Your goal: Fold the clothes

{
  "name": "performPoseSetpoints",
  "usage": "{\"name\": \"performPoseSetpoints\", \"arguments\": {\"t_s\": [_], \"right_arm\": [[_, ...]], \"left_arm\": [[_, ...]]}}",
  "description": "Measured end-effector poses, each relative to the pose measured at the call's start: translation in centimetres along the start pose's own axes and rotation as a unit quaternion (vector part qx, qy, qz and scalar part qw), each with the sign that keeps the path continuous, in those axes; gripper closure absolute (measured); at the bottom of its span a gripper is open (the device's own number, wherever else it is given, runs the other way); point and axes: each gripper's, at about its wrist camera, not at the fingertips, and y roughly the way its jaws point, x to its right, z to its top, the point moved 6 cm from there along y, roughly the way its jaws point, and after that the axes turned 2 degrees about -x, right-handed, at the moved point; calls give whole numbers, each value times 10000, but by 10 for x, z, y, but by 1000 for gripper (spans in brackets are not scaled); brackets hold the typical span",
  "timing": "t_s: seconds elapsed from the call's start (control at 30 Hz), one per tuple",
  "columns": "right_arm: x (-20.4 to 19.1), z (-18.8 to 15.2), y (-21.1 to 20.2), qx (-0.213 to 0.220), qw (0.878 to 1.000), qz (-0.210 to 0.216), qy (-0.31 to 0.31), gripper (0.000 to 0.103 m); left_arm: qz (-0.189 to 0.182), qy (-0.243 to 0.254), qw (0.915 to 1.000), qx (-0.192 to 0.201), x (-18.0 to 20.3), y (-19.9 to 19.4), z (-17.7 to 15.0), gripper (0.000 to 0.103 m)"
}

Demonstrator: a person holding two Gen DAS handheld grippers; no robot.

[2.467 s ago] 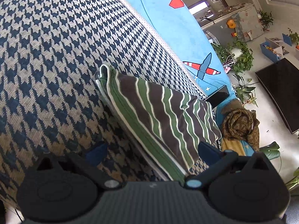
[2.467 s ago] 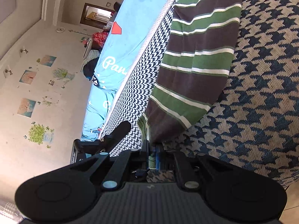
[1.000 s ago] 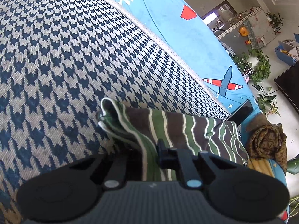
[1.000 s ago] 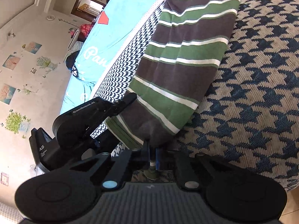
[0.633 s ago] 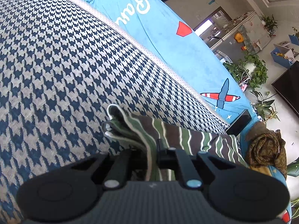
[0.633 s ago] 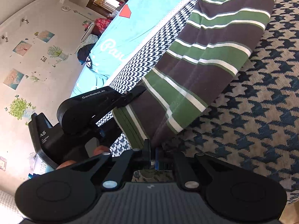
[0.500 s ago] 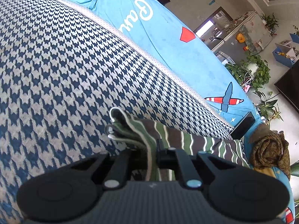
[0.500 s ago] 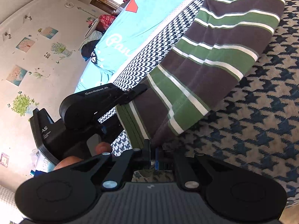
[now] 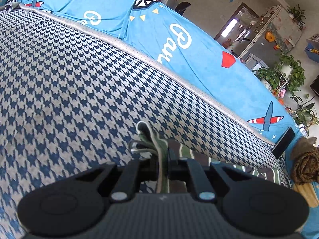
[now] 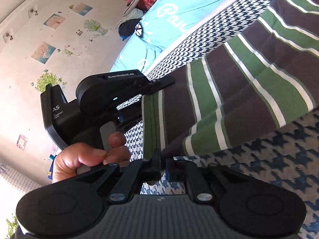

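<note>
Striped shirt [image 10: 229, 91] lies folded on the houndstooth cover [image 9: 59, 83] before the blue cushions [image 9: 179, 45]; left tool [image 9: 163, 155] and right tool [image 10: 161, 159] each pinch its near green hem; a hand [image 10: 83, 159] grips the left tool.

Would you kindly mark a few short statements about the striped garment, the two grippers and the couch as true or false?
1. The left gripper is shut on the brown, green and white striped garment. True.
2. The right gripper hangs open, away from the garment. False: it is shut on the garment's edge.
3. The garment rests on a navy and beige houndstooth cushion. True.
4. The couch cover behind is plain red. False: it is light blue with printed letters.
</note>
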Motion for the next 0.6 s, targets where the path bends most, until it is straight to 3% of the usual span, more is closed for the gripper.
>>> {"name": "performPoseSetpoints", "arguments": {"t_s": [0.1, 0.2, 0.27, 0.37, 0.43, 0.5, 0.6], "right_arm": [[-8, -2, 19, -155, 9994, -13, -319, 96], [-7, -9, 37, -392, 9968, -336, -618, 92], [-3, -16, 38, -529, 9953, -508, -637, 86], [2, -21, 34, -745, 9947, -525, -481, 76], [4, -21, 26, -771, 9941, -536, -545, 75], [5, -20, 17, -766, 9927, -628, -685, 73], [10, -17, 0, -723, 9917, -736, -771, 70]], "left_arm": [[135, -279, 9995, -91, -18, 5, 4, 96], [460, -611, 9965, -348, -34, 17, -2, 92], [680, -759, 9936, -490, -43, 22, -8, 82], [724, -839, 9931, -393, -44, 16, -8, 72], [1023, -649, 9924, -190, -42, 6, -6, 53], [1229, -436, 9915, 40, -37, -5, -4, 50], [1161, -245, 9928, 177, -24, -15, -6, 50]]}}
